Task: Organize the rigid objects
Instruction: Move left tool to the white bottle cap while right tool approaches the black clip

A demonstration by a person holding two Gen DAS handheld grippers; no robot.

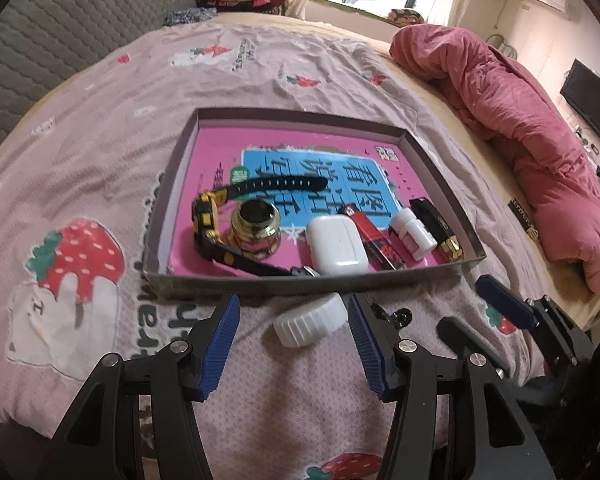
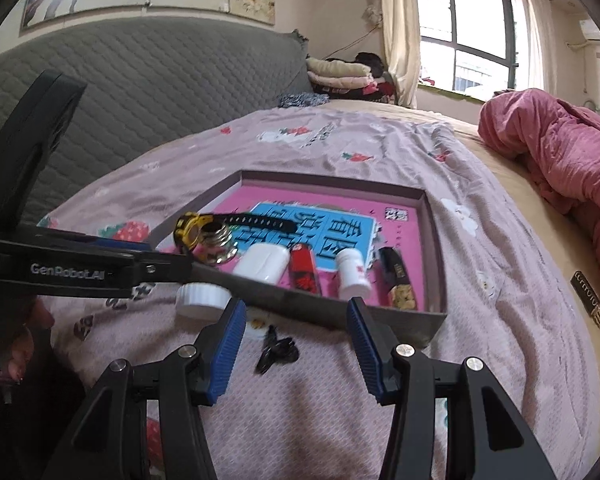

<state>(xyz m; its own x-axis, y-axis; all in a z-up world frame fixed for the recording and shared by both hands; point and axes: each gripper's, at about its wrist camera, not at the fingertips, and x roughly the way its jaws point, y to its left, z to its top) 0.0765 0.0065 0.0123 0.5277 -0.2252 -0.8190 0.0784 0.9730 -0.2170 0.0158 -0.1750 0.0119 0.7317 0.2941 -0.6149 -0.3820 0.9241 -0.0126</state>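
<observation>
A shallow grey box [image 1: 312, 282] lies on the bed, a pink and blue book as its floor. In it are a yellow and black watch [image 1: 208, 216], a gold jar [image 1: 256, 232], a white earbud case [image 1: 336, 246], a red lighter [image 1: 374, 240], a small white bottle [image 1: 412, 232] and a black and gold case [image 1: 440, 228]. My left gripper [image 1: 293, 304] is open, and a white ribbed cap [image 1: 308, 320] lies untouched on the blanket between its fingers. My right gripper [image 2: 297, 306] is open over a small black clip [image 2: 278, 354] in front of the box [image 2: 340, 314].
The pink strawberry blanket [image 1: 100, 160] covers the bed. A rumpled red quilt [image 1: 520, 128] lies at the right, a grey quilted headboard [image 2: 160, 80] at the back left. My right gripper's blue finger [image 1: 504, 302] shows at the right of the left wrist view.
</observation>
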